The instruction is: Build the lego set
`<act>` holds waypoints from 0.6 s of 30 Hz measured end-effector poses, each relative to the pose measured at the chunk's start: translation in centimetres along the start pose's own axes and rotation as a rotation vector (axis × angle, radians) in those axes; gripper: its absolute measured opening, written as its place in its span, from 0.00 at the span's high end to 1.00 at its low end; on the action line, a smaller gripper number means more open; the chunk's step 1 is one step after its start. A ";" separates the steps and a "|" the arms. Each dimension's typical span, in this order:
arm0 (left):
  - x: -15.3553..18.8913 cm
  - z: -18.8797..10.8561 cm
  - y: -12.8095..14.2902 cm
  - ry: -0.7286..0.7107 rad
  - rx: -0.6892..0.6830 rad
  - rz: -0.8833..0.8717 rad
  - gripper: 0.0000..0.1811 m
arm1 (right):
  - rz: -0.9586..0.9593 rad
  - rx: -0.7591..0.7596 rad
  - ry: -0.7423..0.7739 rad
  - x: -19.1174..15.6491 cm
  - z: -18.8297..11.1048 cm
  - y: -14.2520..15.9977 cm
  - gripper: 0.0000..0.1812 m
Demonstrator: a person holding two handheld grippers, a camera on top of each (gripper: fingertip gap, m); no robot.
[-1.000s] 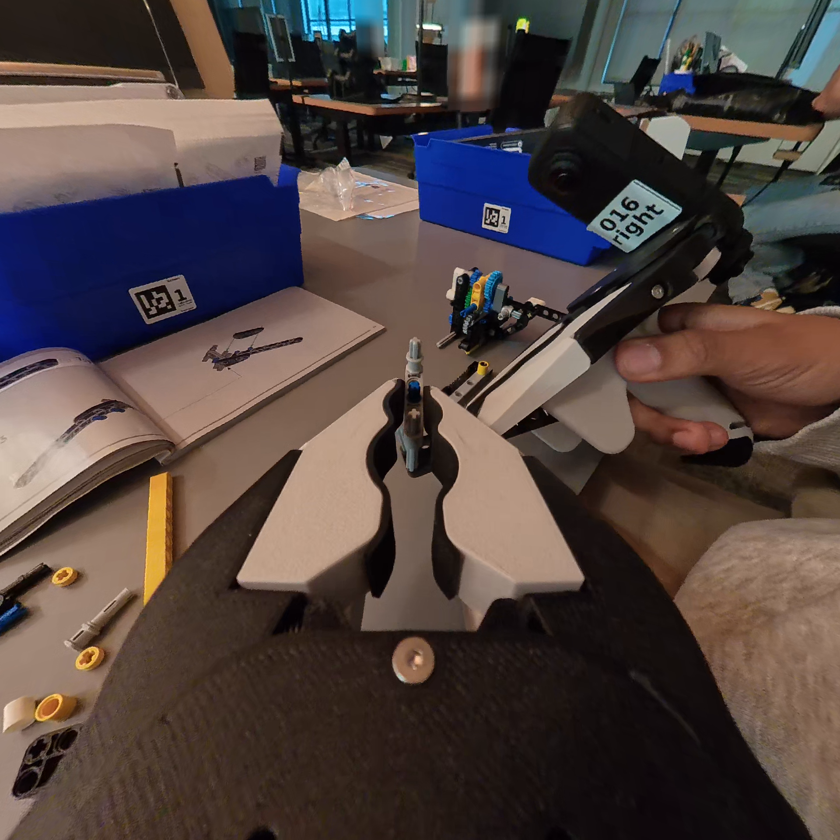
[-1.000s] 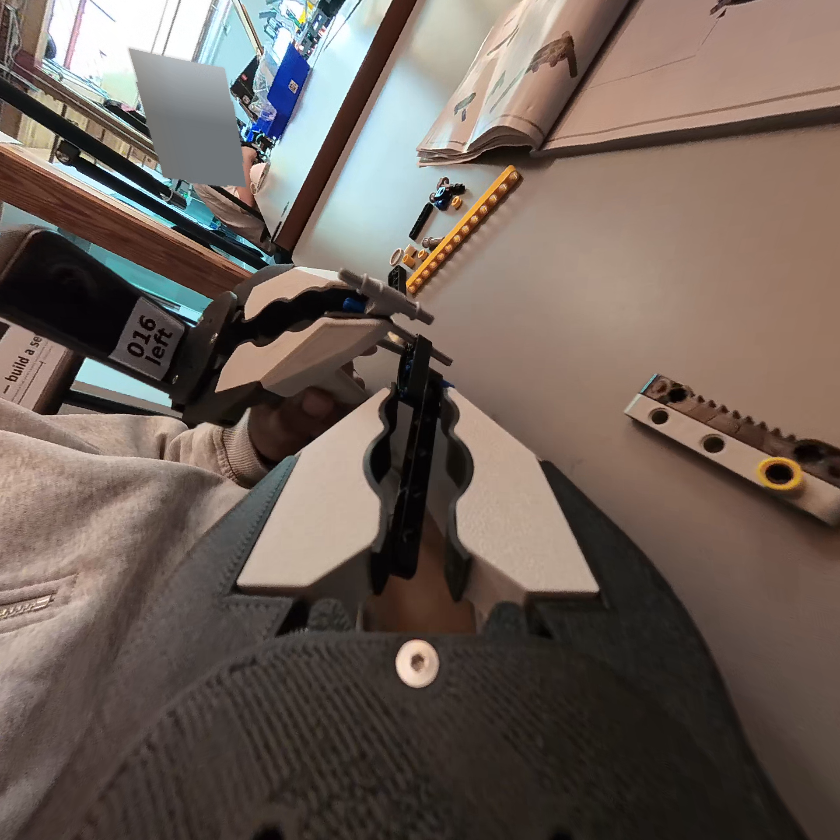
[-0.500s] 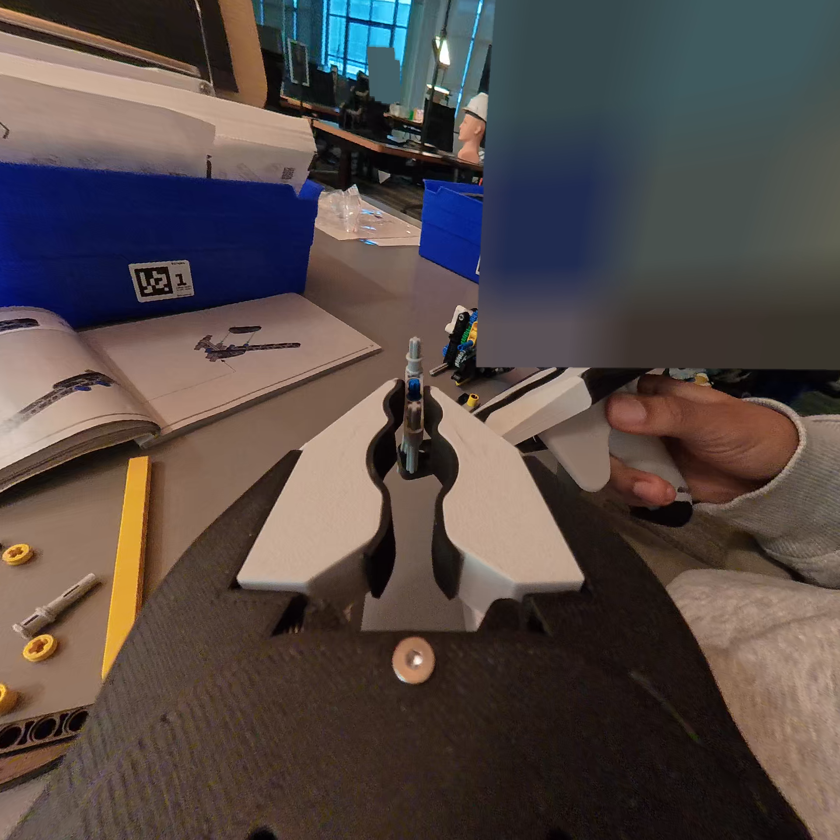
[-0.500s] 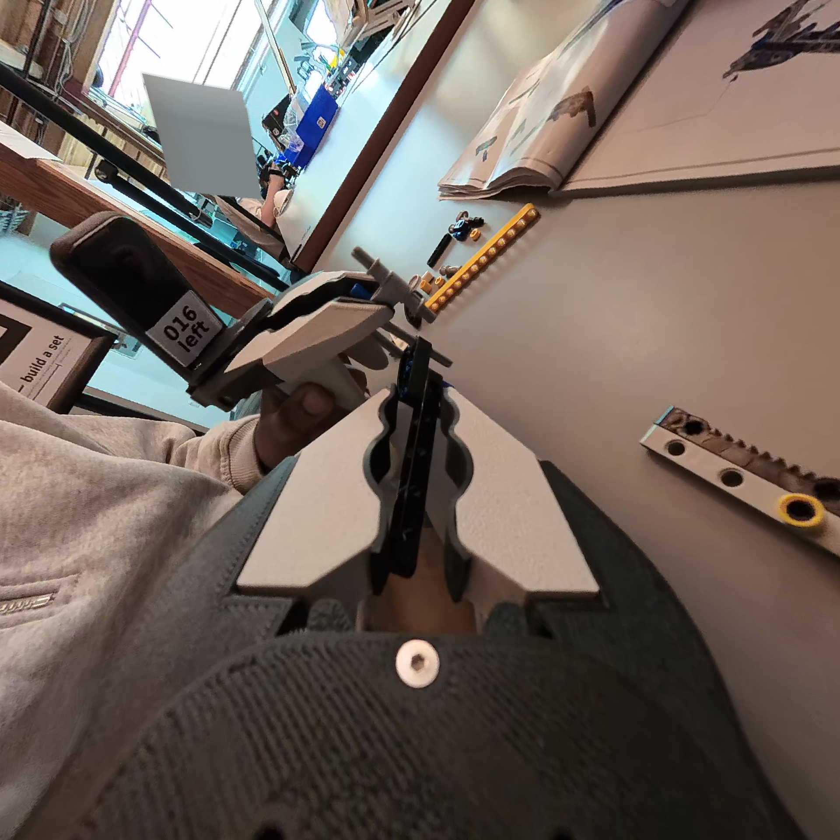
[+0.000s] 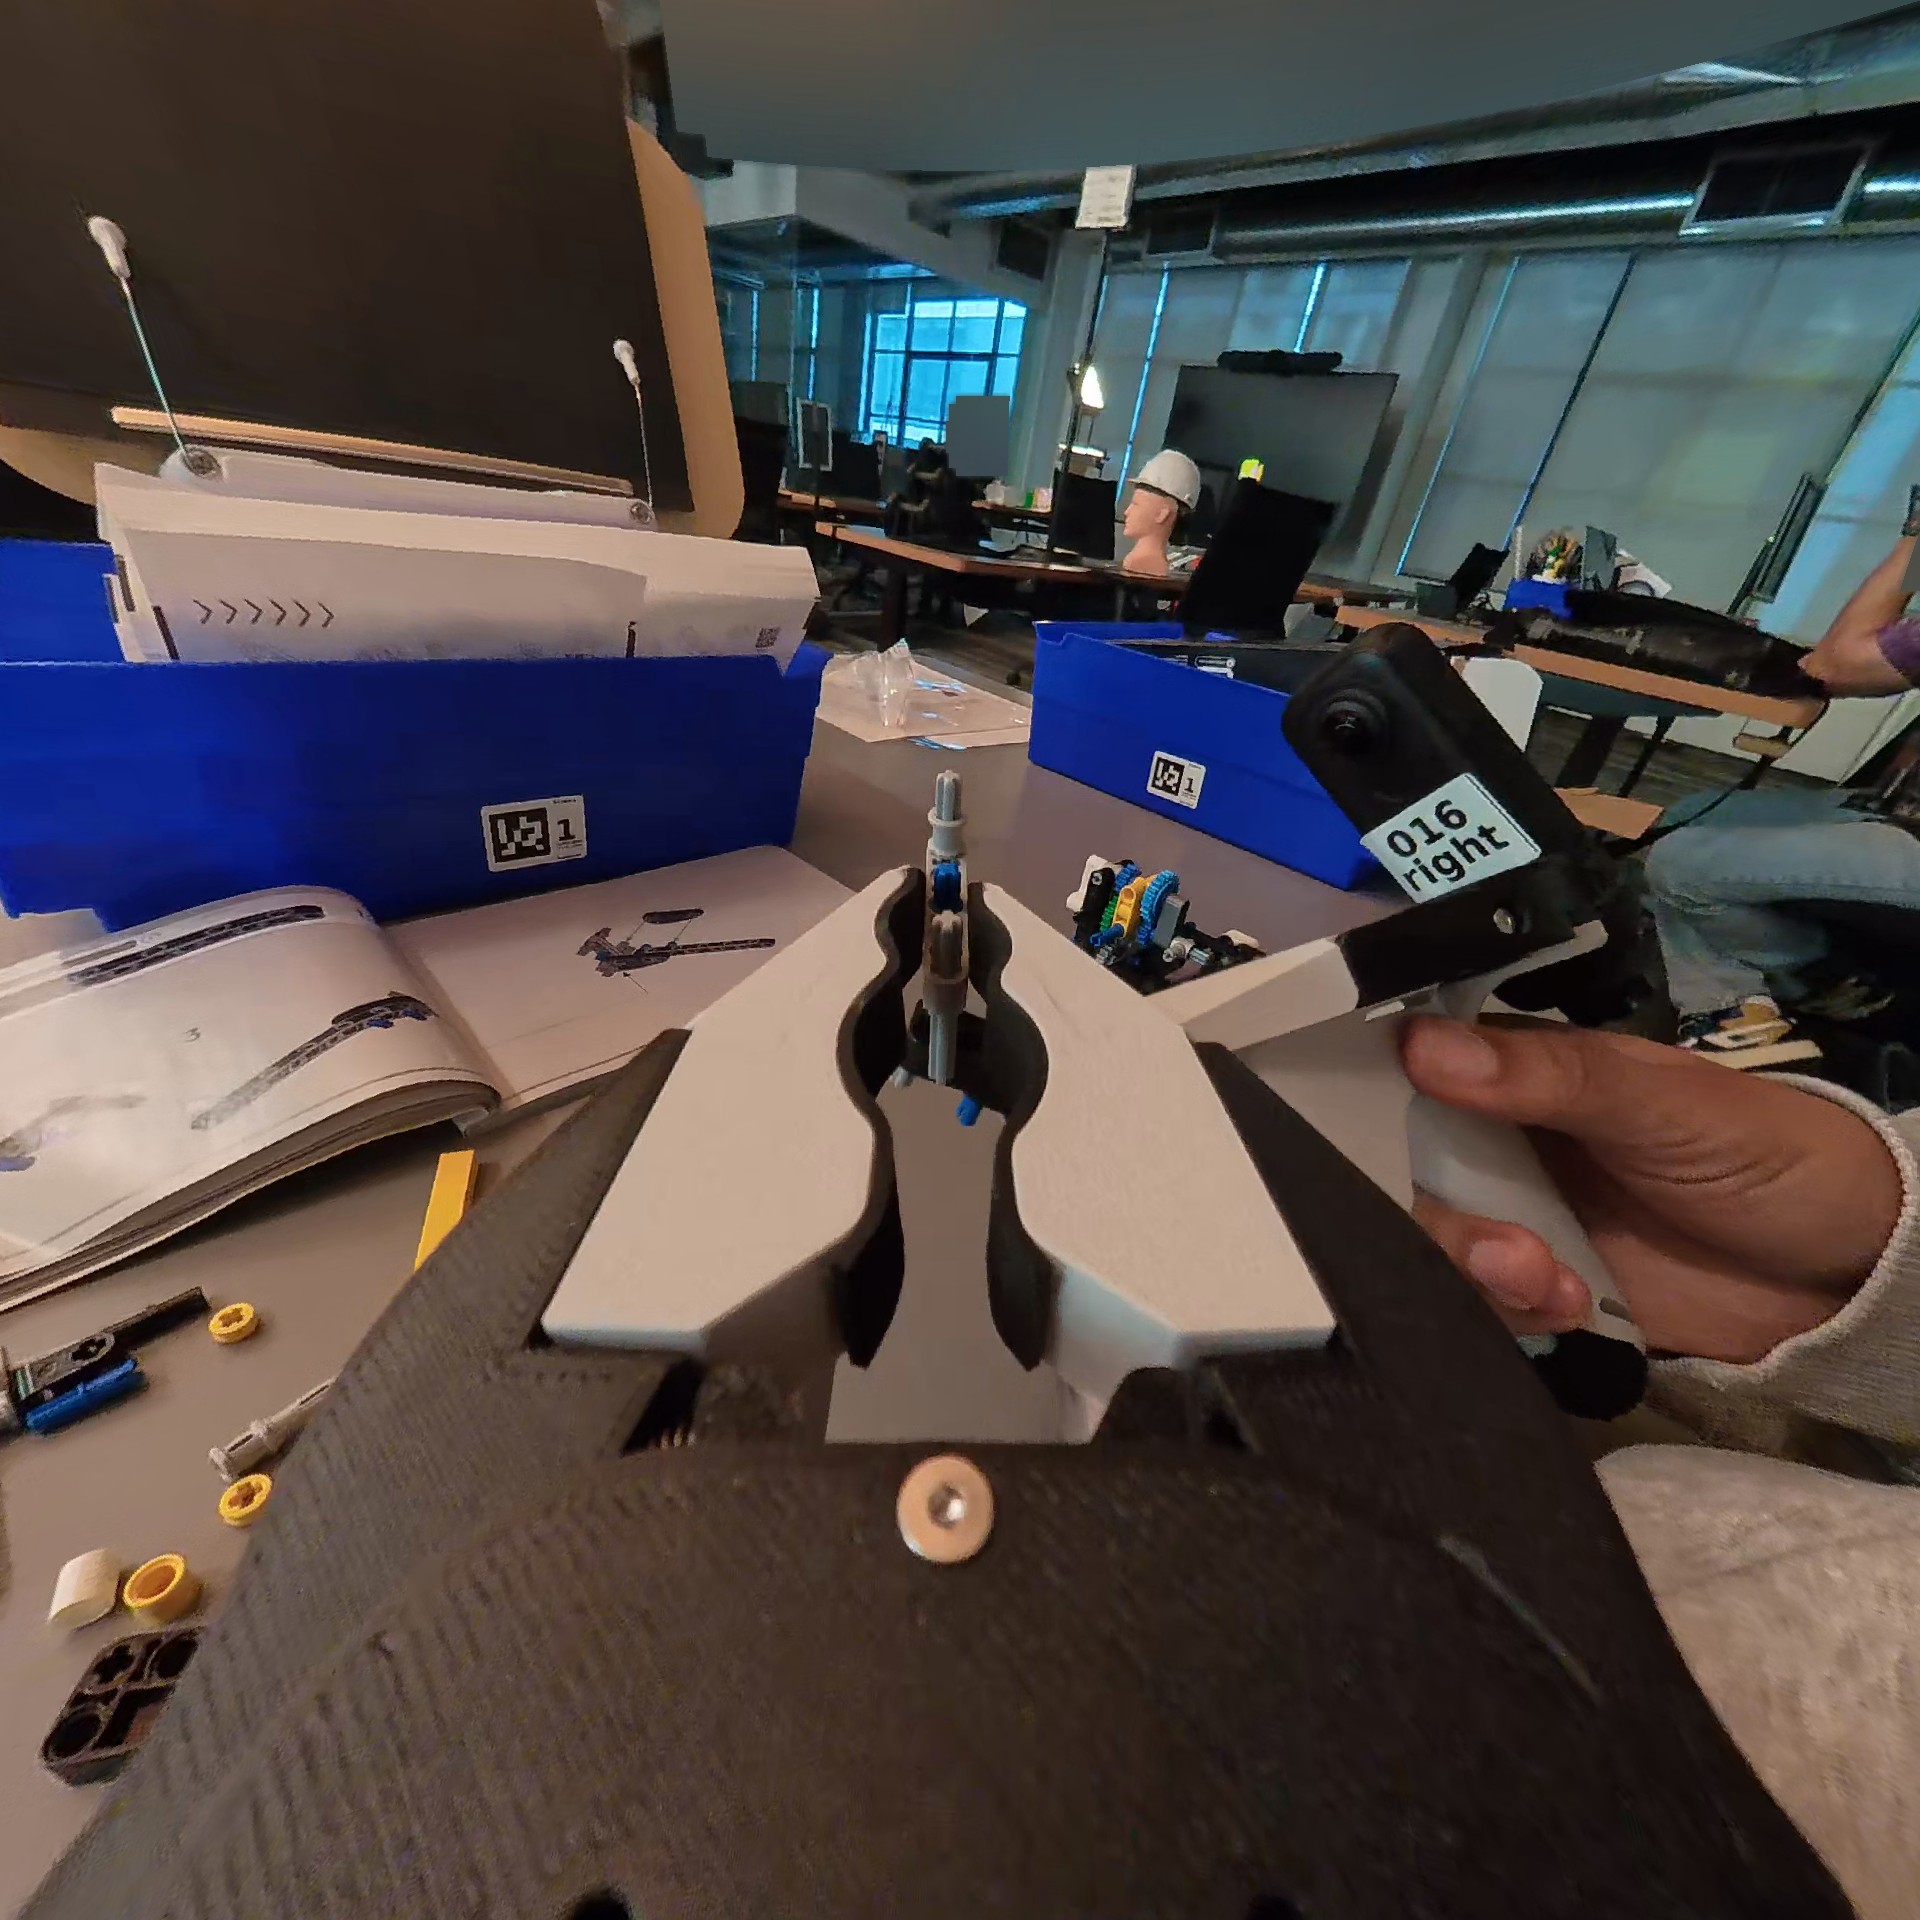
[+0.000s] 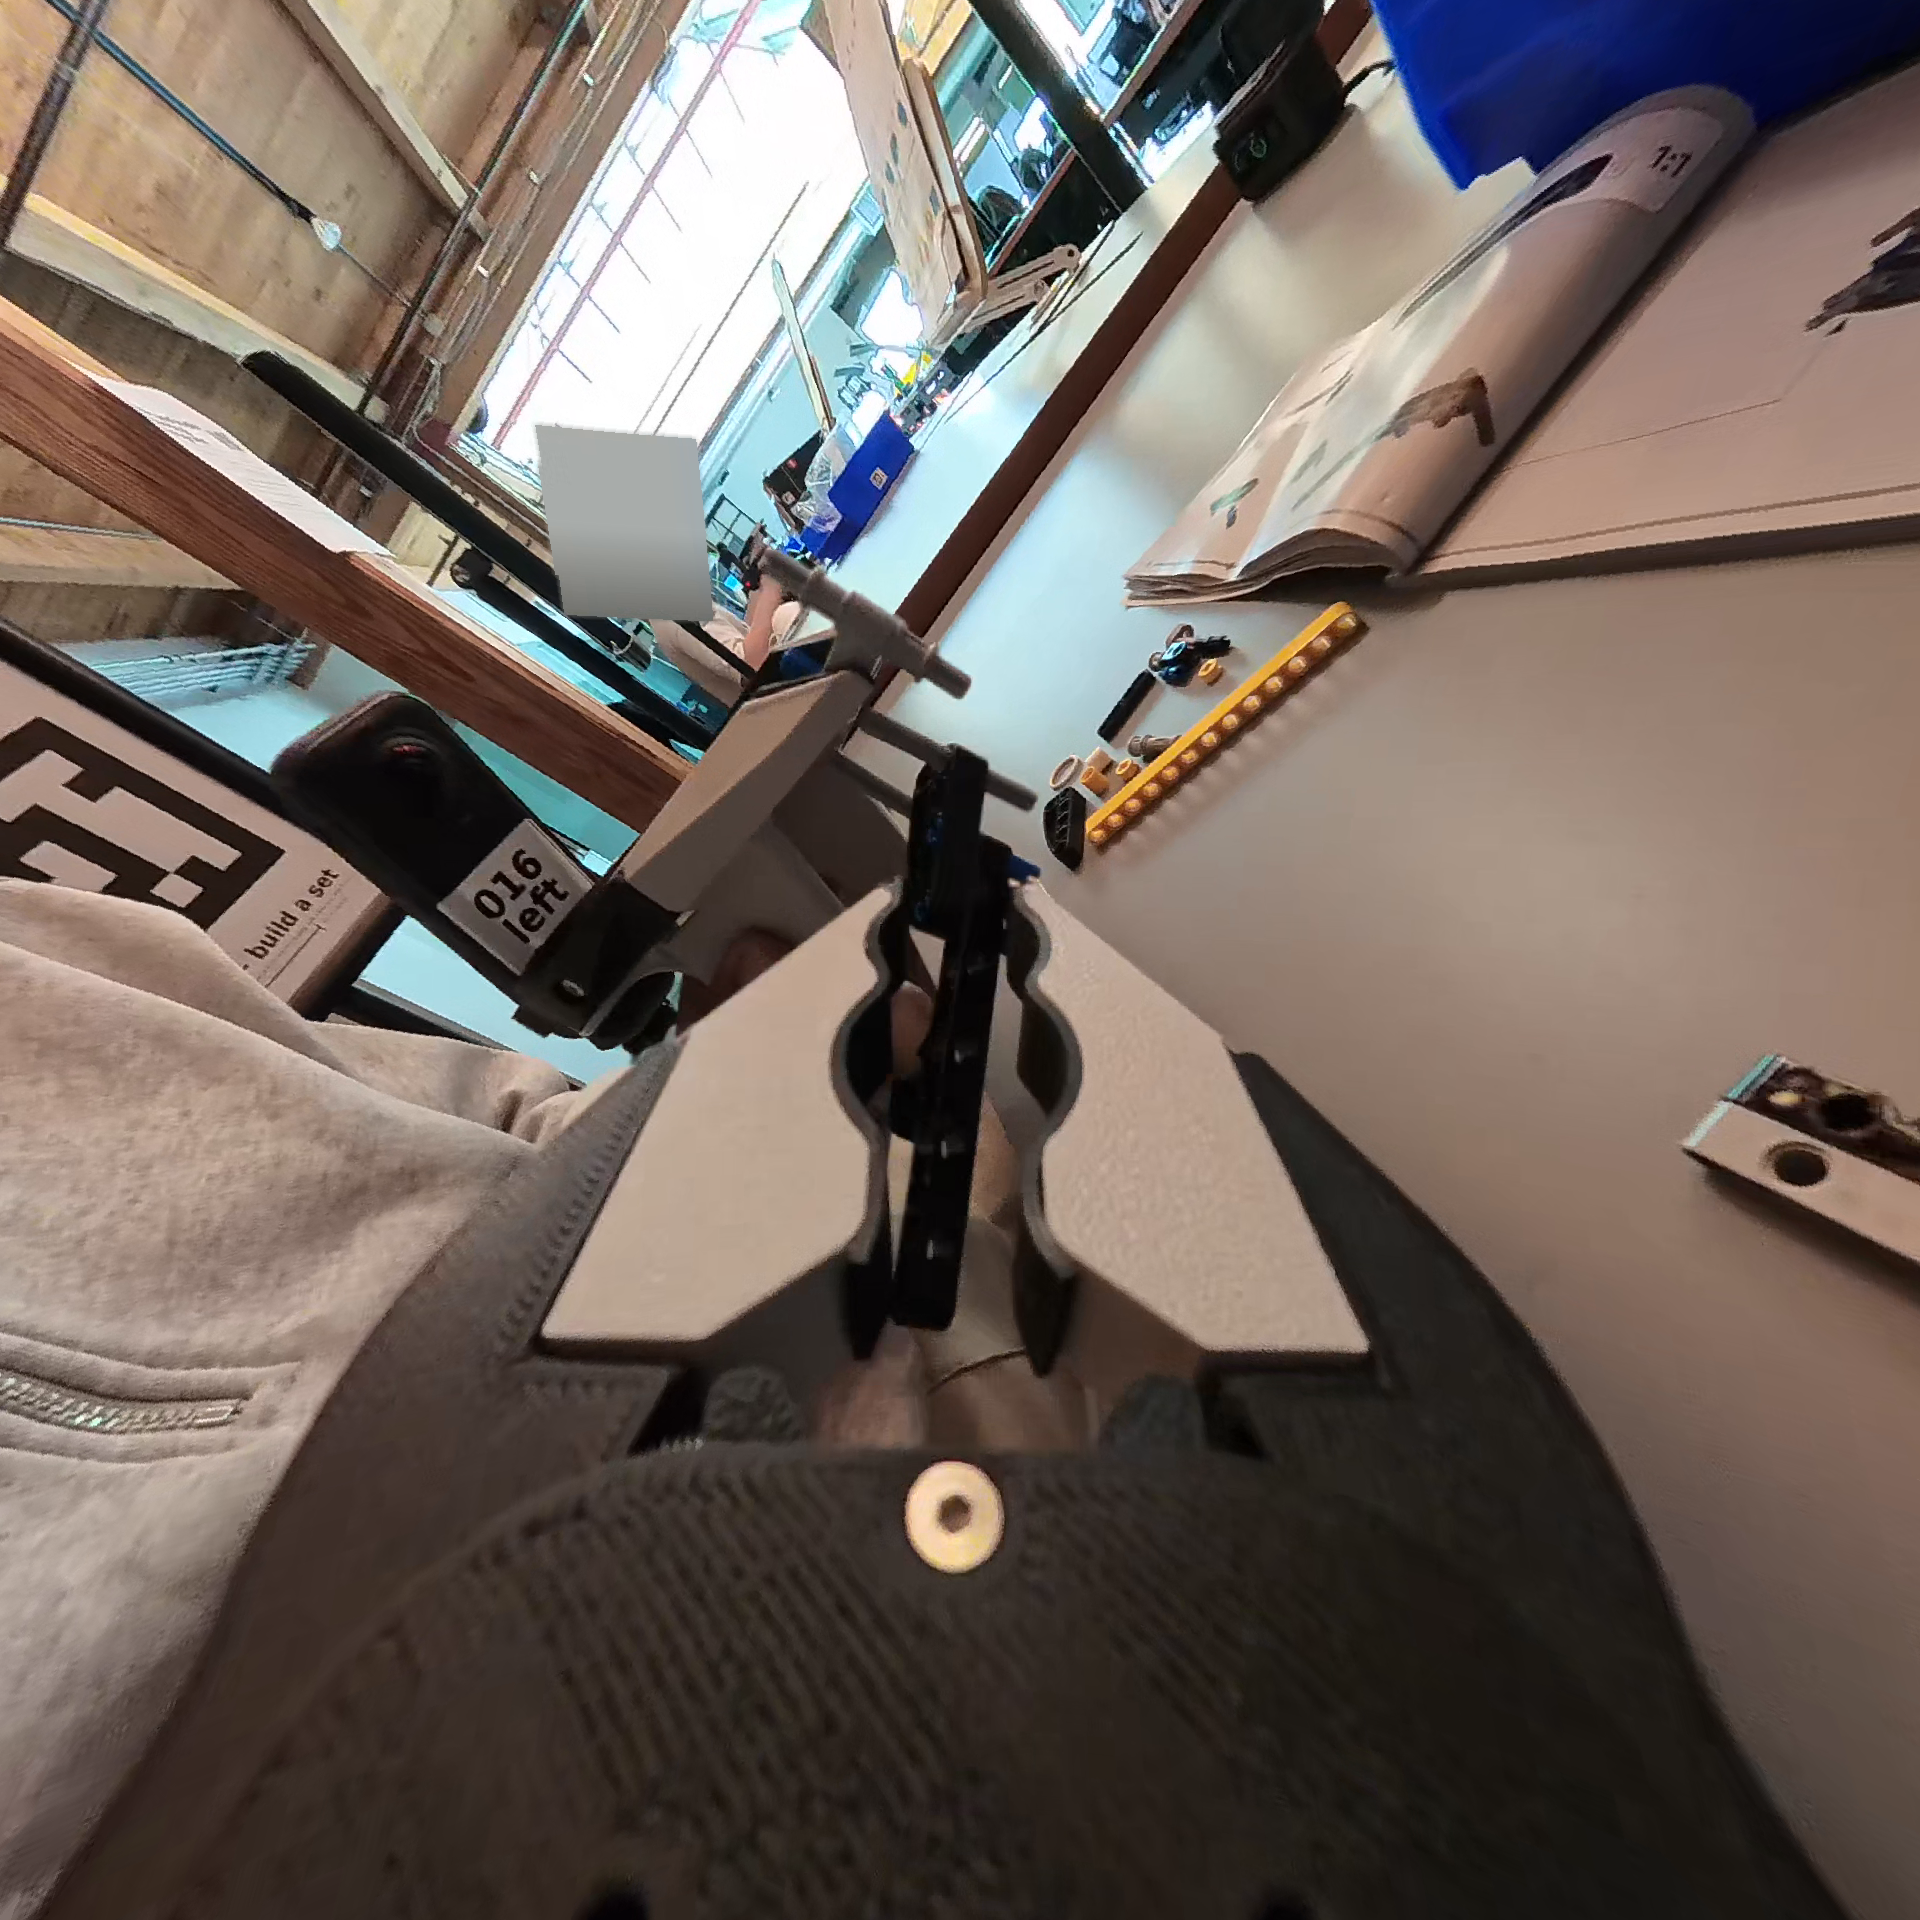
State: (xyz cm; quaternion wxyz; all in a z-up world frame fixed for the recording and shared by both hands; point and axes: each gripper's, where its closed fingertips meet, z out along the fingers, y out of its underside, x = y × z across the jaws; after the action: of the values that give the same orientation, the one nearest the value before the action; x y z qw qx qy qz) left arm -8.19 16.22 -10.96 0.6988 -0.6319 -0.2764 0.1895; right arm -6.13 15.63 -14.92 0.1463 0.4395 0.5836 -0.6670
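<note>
My left gripper (image 5: 948,904) is shut on a small grey axle-and-pin piece (image 5: 945,935) with blue parts, held upright above the table. My right gripper (image 6: 951,914) is shut on a long black beam (image 6: 940,1091) that runs back between the fingers. In the right wrist view the left gripper (image 6: 821,717) sits just ahead and left, and its grey axle piece (image 6: 883,644) meets the black beam's tip. In the left wrist view the right gripper (image 5: 1278,987) comes in from the right, its tip hidden behind my left fingers. A partly built model (image 5: 1143,920) stands behind.
An open instruction booklet (image 5: 312,1018) lies left, with a yellow beam (image 6: 1226,717) and several loose small parts (image 5: 156,1590) beside it. Two blue bins (image 5: 395,769) (image 5: 1174,727) stand at the back. A grey-and-black toothed beam (image 6: 1808,1153) lies at the right. The gap from one gripper's tips to the other's is roughly 4 cm. It is some 15 cm from my right tips to the partly built model (image 5: 1143,920).
Both grippers tilted upward and stayed together at the tips. The right gripper's camera body swung back into the left view. Both holds are unchanged.
</note>
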 end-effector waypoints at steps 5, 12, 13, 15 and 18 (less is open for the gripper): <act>0.1 0.0 -0.1 0.002 -0.005 0.012 0.98 | -0.036 0.005 0.012 -0.2 0.3 0.0 0.91; -1.0 -0.5 -1.2 -0.008 0.012 0.029 0.98 | -0.024 -0.055 0.107 1.9 0.2 0.8 0.91; -1.6 -0.7 -1.6 -0.009 0.019 0.017 0.98 | -0.024 -0.078 0.139 2.5 0.1 1.1 0.91; -3.6 -1.2 -1.9 -0.031 0.018 -0.026 0.98 | -0.025 -0.124 0.201 3.6 0.0 1.7 0.91; -5.7 -1.4 -1.7 -0.035 -0.002 -0.106 0.98 | -0.032 -0.194 0.267 4.8 -0.1 2.8 0.91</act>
State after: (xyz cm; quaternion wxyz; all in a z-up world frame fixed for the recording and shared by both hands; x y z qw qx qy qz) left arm -11.90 11.38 -10.23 0.7021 -0.6138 -0.3220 0.1631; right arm -6.80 16.47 -20.37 0.0986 0.4989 0.6664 -0.5452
